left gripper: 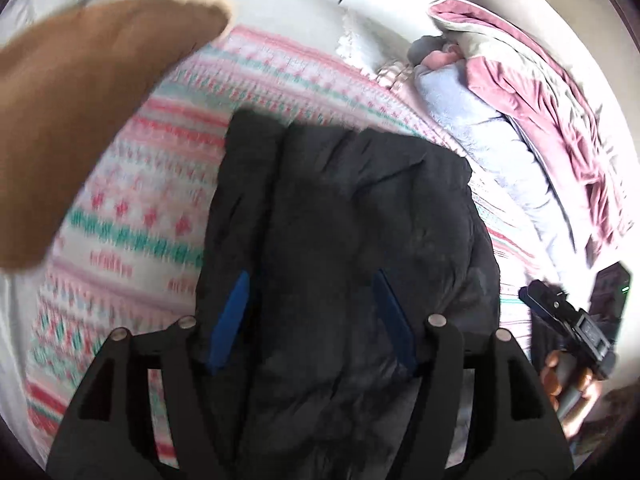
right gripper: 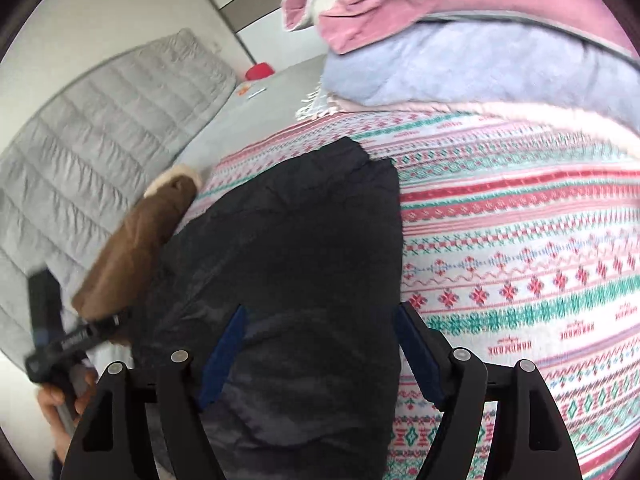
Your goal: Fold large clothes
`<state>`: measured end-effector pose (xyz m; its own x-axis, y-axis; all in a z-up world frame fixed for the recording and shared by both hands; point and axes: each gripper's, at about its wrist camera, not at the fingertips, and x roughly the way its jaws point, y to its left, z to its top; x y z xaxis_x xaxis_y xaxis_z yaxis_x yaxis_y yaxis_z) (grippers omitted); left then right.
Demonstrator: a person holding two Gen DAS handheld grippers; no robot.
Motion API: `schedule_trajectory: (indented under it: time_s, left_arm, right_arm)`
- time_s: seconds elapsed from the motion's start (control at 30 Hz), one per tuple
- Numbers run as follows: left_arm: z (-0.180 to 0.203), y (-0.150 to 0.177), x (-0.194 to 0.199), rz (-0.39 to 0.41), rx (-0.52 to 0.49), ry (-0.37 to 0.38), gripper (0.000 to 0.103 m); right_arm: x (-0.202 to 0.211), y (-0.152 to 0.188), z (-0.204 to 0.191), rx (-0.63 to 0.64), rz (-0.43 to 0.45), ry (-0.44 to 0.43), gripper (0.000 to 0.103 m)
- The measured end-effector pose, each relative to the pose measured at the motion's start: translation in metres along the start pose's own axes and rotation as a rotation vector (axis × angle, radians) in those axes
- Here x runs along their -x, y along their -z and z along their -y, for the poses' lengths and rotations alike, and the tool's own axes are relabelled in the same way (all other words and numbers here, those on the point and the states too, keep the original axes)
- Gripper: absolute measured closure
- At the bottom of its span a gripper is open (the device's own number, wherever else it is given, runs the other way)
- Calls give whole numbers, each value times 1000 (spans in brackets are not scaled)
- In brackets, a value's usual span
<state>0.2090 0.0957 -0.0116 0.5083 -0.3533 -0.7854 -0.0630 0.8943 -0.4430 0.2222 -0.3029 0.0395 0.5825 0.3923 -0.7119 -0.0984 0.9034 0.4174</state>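
Note:
A large black padded jacket [left gripper: 344,216] lies folded lengthwise on a patterned pink, white and green blanket [left gripper: 152,184]. It also shows in the right wrist view [right gripper: 288,248]. My left gripper [left gripper: 312,312] is open above the jacket's near end, blue pads spread wide, holding nothing. My right gripper [right gripper: 320,348] is open too, its left pad over the jacket and its right pad over the blanket [right gripper: 520,272] at the jacket's right edge. The right gripper also shows in the left wrist view [left gripper: 568,320], and the left one in the right wrist view [right gripper: 72,344].
A brown fleece-lined garment [left gripper: 80,100] lies at the jacket's left side, also in the right wrist view [right gripper: 136,248]. A pile of pink and lilac blankets [left gripper: 520,112] lies at the right. A grey quilted cover [right gripper: 96,128] lies at the far left.

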Motion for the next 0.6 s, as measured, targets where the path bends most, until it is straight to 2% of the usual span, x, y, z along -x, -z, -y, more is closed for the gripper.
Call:
schedule_trajectory:
  time_s: [0.1,0.23,0.37,0.6]
  left_arm:
    - [-13,9,4,-7,55,25,37]
    - [-19,24,4,-21,31,-2,36]
    - [-33,38,0,-74,62,30,35]
    - [-46,52,3,-99,93,82,30]
  right_arm:
    - [-1,1,12,-69,-20,-35,25]
    - [-6,3,21,-100,-55,-20,25]
    - [-5,6,26,-111,-67,-20,25]
    - [1,13,36,-128,-75,-22,25]
